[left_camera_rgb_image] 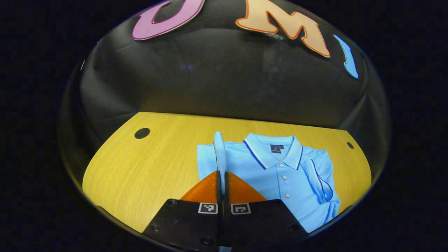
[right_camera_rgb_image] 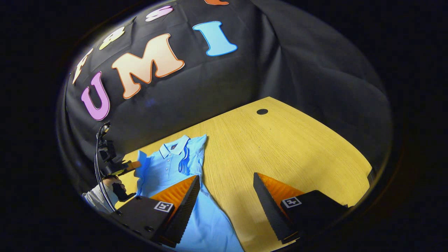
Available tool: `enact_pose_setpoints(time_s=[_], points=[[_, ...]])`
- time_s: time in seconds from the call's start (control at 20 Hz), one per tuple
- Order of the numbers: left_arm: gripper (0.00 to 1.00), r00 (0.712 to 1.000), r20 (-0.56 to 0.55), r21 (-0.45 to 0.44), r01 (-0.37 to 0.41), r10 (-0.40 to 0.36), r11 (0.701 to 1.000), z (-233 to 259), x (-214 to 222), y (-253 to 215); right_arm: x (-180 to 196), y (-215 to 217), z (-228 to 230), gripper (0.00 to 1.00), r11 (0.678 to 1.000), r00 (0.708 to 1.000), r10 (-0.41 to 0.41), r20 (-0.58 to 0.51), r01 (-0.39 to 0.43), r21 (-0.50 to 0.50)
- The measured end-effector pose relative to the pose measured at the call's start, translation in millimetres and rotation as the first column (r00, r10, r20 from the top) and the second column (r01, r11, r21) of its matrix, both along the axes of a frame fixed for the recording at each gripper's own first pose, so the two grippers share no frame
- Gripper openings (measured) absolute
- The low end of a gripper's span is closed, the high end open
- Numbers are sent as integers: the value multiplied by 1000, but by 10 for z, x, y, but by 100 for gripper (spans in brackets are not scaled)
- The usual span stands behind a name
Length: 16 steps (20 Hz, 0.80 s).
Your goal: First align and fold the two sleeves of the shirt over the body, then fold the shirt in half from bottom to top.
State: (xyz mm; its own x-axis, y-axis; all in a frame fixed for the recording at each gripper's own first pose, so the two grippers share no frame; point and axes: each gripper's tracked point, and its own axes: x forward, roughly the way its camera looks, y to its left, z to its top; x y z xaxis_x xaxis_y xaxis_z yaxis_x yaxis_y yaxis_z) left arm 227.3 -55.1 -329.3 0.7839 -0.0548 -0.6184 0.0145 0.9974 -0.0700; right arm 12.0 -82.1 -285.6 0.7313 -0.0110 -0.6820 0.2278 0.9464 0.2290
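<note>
A light blue polo shirt (left_camera_rgb_image: 280, 178) lies face up on the yellow wooden table (left_camera_rgb_image: 147, 168), collar toward the wall. One sleeve (left_camera_rgb_image: 320, 176) lies folded over the body. My left gripper (left_camera_rgb_image: 222, 173) is shut on the other sleeve (left_camera_rgb_image: 219, 148), which stands up as a thin fold above the fingers. In the right gripper view the shirt (right_camera_rgb_image: 168, 168) sits at the left, with the left gripper (right_camera_rgb_image: 134, 164) pinching its far edge. My right gripper (right_camera_rgb_image: 226, 185) hangs open over the shirt's lower edge and bare table, nothing between its fingers.
The table has round holes near its back corners (left_camera_rgb_image: 142, 133) (right_camera_rgb_image: 261, 111). Black cloth walls rise close behind the table. A hand with a pale sleeve (right_camera_rgb_image: 105, 190) holds the left gripper at the table's far side. Bare wood (right_camera_rgb_image: 297, 150) spreads beside the shirt.
</note>
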Motion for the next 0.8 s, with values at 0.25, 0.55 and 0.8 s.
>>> enact_pose_setpoints(time_s=[0.25, 0.55, 0.8], points=[[0, 998, -42, 46, 46, -44, 998, -253, -2, -287, 50, -12, -34, 96, 1000, 1000, -7, -7, 7, -1], [41, 992, -57, -77, 109, -113, 991, -295, -134, -491, 196, 114, -69, 96, 1000, 1000, -12, 9, 12, -7], [97, 986, 87, -41, 146, -142, 988, 240, -359, -311, 230, 324, 8, 97, 1000, 998, 17, 53, -16, -3]])
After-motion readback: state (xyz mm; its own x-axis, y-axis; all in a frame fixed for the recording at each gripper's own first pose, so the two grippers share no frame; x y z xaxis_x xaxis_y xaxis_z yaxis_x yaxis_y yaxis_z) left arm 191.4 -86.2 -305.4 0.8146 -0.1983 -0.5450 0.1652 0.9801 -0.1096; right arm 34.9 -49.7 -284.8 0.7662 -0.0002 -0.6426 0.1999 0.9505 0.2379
